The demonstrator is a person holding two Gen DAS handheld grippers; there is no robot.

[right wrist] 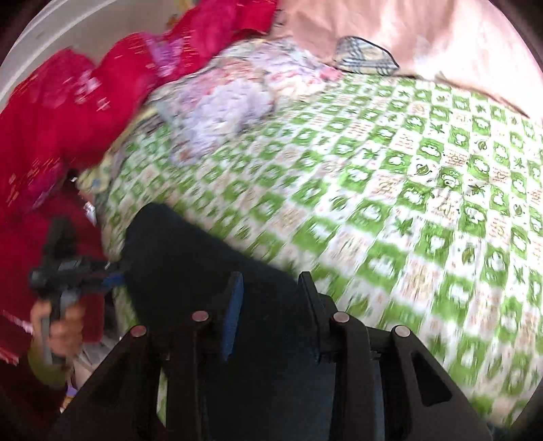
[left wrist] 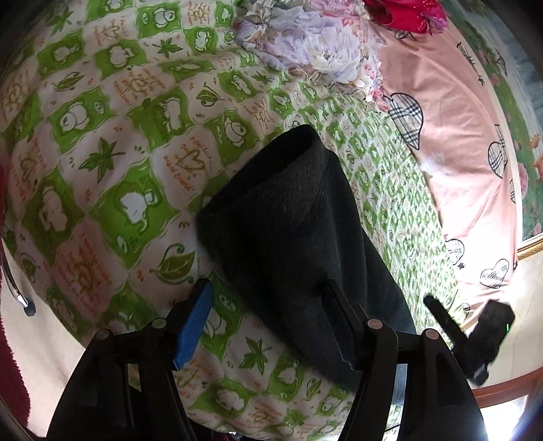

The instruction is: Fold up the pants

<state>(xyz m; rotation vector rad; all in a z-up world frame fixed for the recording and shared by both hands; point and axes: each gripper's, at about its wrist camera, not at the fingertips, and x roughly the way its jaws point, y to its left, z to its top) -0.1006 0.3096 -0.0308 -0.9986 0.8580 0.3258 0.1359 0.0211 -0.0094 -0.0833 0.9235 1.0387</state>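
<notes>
Black pants (left wrist: 288, 220) lie folded in a long thick strip on the green-and-white patterned bedsheet (left wrist: 101, 169). My left gripper (left wrist: 268, 288) stands open over the near part of the strip. Its blue-padded finger is out over the sheet and the other finger is over the cloth. In the blurred right wrist view, my right gripper (right wrist: 270, 276) hangs open just above the pants (right wrist: 190, 251), with a gap between its pads. A hand (right wrist: 64, 325) holds the left gripper (right wrist: 115, 271) at the pants' far end. The right gripper (left wrist: 441, 312) shows by the bed edge.
A floral quilt (left wrist: 315, 44) and a red blanket (left wrist: 404, 13) are bunched at the head of the bed. A pink sheet with plaid hearts (left wrist: 458, 118) runs along one side. The bed's edge is close on the near side, with a chrome rail (left wrist: 17, 291) beyond it.
</notes>
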